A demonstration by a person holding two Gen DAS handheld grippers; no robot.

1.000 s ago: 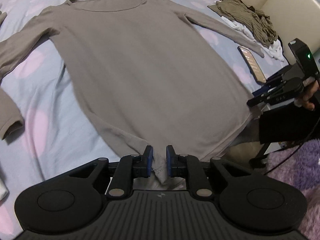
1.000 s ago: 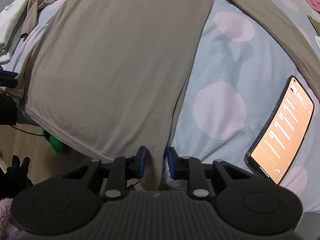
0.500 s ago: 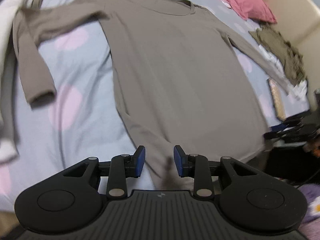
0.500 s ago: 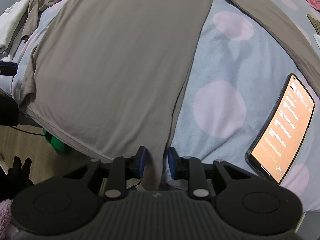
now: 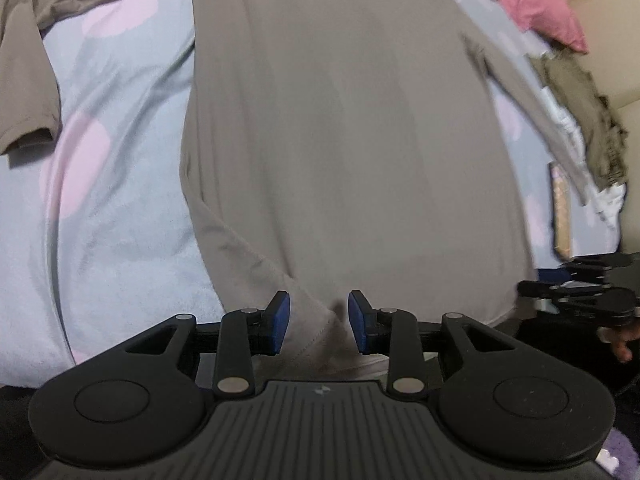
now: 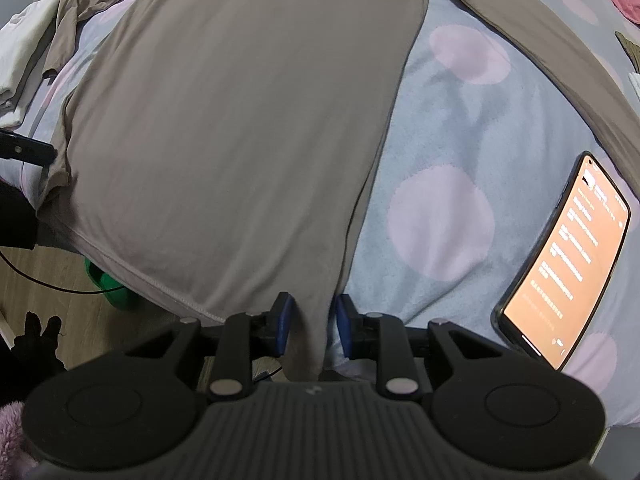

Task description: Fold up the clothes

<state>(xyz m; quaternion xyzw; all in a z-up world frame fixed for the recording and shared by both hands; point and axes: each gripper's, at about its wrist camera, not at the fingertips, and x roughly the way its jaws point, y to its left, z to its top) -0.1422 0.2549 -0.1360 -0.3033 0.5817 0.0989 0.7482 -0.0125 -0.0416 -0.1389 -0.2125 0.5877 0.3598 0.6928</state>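
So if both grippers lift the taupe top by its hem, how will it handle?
The taupe top is probably floppy and light: thin fabric, soft creases, hem draping over the bed edge. It would likely sag between the grippers, its long sleeves trailing.

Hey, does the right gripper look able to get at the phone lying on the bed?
Probably yes. The phone lies bare on the blanket, just right of the right gripper, nothing between them. But its jaws straddle the shirt hem.
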